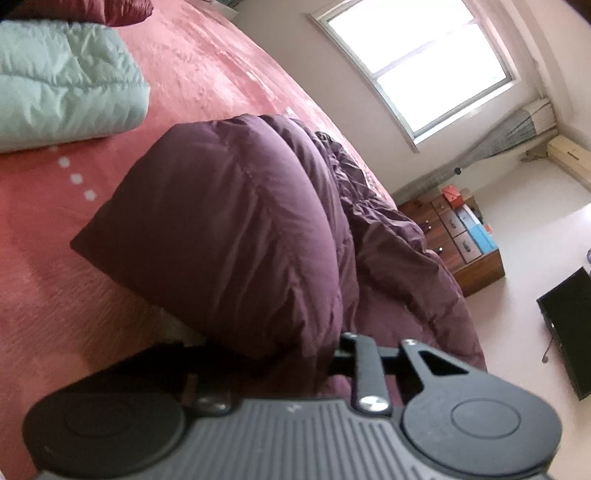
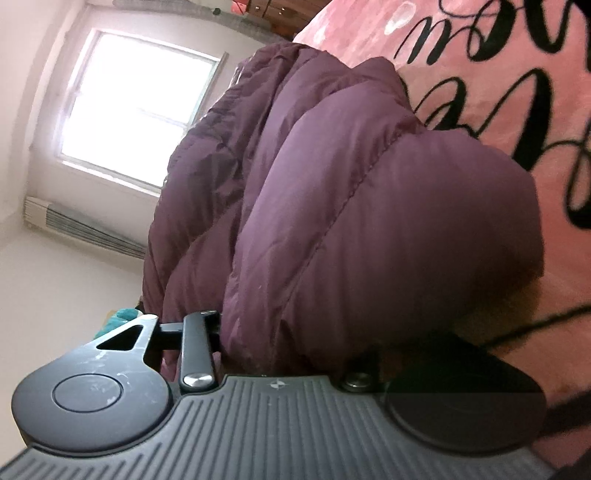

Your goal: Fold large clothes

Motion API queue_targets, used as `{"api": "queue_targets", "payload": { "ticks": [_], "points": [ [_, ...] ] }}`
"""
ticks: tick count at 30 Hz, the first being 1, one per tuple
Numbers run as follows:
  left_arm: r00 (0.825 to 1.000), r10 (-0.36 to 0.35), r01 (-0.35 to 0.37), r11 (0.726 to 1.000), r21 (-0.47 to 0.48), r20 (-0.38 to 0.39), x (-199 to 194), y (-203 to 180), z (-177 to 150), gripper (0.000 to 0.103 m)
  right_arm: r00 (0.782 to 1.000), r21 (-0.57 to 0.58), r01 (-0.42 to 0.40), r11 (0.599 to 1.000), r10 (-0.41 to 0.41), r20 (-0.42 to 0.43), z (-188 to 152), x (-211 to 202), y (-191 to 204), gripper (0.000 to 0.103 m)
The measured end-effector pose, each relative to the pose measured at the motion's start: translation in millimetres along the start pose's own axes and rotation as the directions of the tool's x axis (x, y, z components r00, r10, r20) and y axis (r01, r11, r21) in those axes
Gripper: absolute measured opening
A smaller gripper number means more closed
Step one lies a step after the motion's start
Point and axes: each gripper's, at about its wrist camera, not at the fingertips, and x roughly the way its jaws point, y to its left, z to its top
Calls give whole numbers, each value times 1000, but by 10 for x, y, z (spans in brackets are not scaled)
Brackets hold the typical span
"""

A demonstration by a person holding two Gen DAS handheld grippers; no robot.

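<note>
A dark purple puffer jacket point(image 1: 240, 229) lies bunched on the pink bed cover point(image 1: 44, 277), with a folded-over bulge of it close to the camera. My left gripper point(image 1: 291, 354) is pressed into the jacket's near edge and its fingertips are buried in the fabric. In the right wrist view the same jacket point(image 2: 369, 206) fills the middle of the frame. My right gripper point(image 2: 295, 350) is also sunk into the jacket's near edge, fingertips hidden. Both seem shut on the fabric, with a fold lifted off the bed.
A folded mint-green puffer garment point(image 1: 62, 81) lies on the bed at the far left, a dark red one point(image 1: 122, 11) behind it. A wooden drawer chest point(image 1: 465, 236) and a black box point(image 1: 569, 325) stand on the floor beyond the bed edge. The window point(image 1: 424, 55) is bright.
</note>
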Motion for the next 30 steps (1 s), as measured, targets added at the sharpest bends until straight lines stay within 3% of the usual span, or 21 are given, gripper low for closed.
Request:
{"api": "queue_targets", "payload": {
  "ticks": [11, 21, 30],
  "points": [
    [999, 39, -38, 999, 11, -29, -643, 96, -452, 22, 999, 3, 54, 999, -54, 4, -251, -644, 89, 42],
    [993, 78, -76, 997, 25, -91, -1421, 226, -846, 21, 996, -17, 87, 996, -87, -36, -563, -1449, 127, 41],
    [989, 104, -100, 994, 34, -109, -1870, 437, -1053, 22, 986, -35, 137, 990, -140, -93, -887, -2066, 153, 41]
  ]
}}
